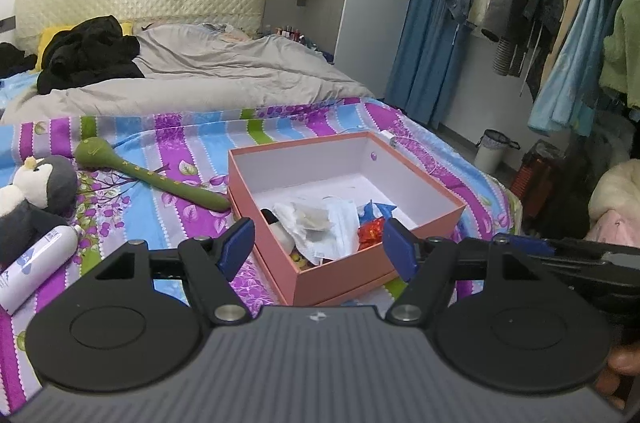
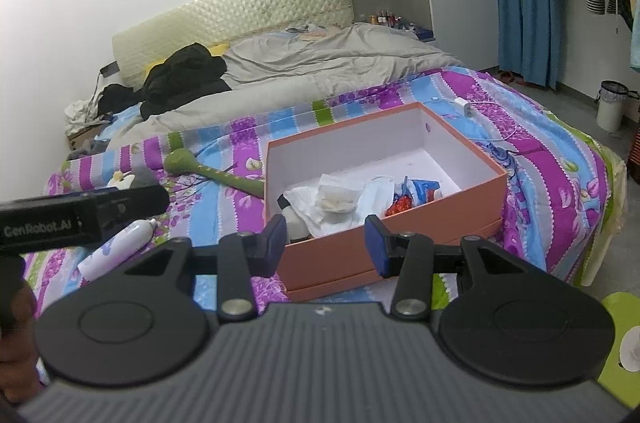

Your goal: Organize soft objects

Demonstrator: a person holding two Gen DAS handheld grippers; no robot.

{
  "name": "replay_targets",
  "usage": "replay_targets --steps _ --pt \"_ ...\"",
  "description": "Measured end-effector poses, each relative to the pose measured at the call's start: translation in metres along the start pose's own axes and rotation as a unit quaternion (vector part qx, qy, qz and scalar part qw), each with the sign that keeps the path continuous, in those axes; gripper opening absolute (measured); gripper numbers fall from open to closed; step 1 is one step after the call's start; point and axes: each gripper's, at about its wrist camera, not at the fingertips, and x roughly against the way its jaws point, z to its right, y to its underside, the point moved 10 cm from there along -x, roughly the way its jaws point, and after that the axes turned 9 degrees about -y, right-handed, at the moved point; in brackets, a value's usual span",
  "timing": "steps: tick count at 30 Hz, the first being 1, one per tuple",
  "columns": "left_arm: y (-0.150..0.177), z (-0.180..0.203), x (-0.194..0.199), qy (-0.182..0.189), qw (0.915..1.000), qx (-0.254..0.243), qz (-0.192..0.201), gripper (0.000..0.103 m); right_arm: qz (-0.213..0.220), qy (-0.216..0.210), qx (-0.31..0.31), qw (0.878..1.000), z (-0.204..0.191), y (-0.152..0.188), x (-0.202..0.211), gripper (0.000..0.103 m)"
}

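A pink open box point(image 1: 340, 273) point(image 2: 460, 207) sits on the striped bedspread and holds white tissue and face masks point(image 1: 320, 223) point(image 2: 340, 201), a red wrapper point(image 1: 370, 232) and blue packets. A green long-necked plush point(image 1: 152, 177) point(image 2: 218, 175) lies left of the box. A grey penguin plush point(image 1: 32, 199) point(image 2: 132, 179) lies further left, with a white bottle point(image 1: 36, 263) point(image 2: 120, 247) in front of it. My left gripper point(image 1: 318, 249) is open and empty above the box's near corner. My right gripper point(image 2: 326, 243) is open and empty before the box's near wall.
A grey duvet point(image 1: 200, 75) and black clothes point(image 1: 88, 51) cover the far half of the bed. A white charger and cable point(image 2: 468, 109) lie behind the box. A clothes rack point(image 1: 560, 3), a blue curtain and a bin point(image 1: 490, 149) stand at the right.
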Motion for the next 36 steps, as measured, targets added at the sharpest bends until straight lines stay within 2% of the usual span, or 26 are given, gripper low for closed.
replay_targets --steps 1,3,4,5,6,11,19,25,36 --pt "0.0 0.001 -0.001 0.001 1.0 0.0 0.0 0.076 0.0 0.0 -0.002 1.0 0.001 0.0 0.0 0.046" --pt "0.001 0.002 -0.003 0.007 1.0 0.003 -0.004 0.089 0.003 0.004 -0.005 1.0 0.003 -0.001 0.0 0.055" --pt "0.002 0.002 -0.004 0.007 0.9999 0.008 -0.005 0.098 0.007 0.009 -0.004 1.0 0.005 -0.002 0.001 0.07" --pt "0.001 0.001 -0.005 0.005 0.9999 0.015 -0.002 0.101 0.012 0.011 -0.005 1.0 0.007 -0.003 0.002 0.083" --pt "0.001 -0.001 -0.006 0.0 0.9999 0.017 -0.001 0.101 0.016 0.015 -0.007 1.0 0.009 -0.004 0.003 0.087" --pt "-0.002 -0.005 -0.01 -0.027 0.9996 0.002 -0.002 0.103 0.021 0.039 0.001 0.999 0.018 -0.009 0.005 0.088" --pt "0.003 -0.013 -0.013 -0.031 0.9992 0.02 -0.016 0.103 0.016 0.039 0.004 0.999 0.02 -0.007 0.003 0.088" --pt "0.006 -0.013 -0.014 -0.04 0.9989 0.011 -0.021 0.103 0.022 0.036 0.002 0.999 0.018 -0.007 0.003 0.088" --pt "0.009 -0.011 -0.01 -0.038 0.9991 0.008 -0.019 0.103 0.0 0.043 0.02 0.999 0.013 -0.002 -0.003 0.088"
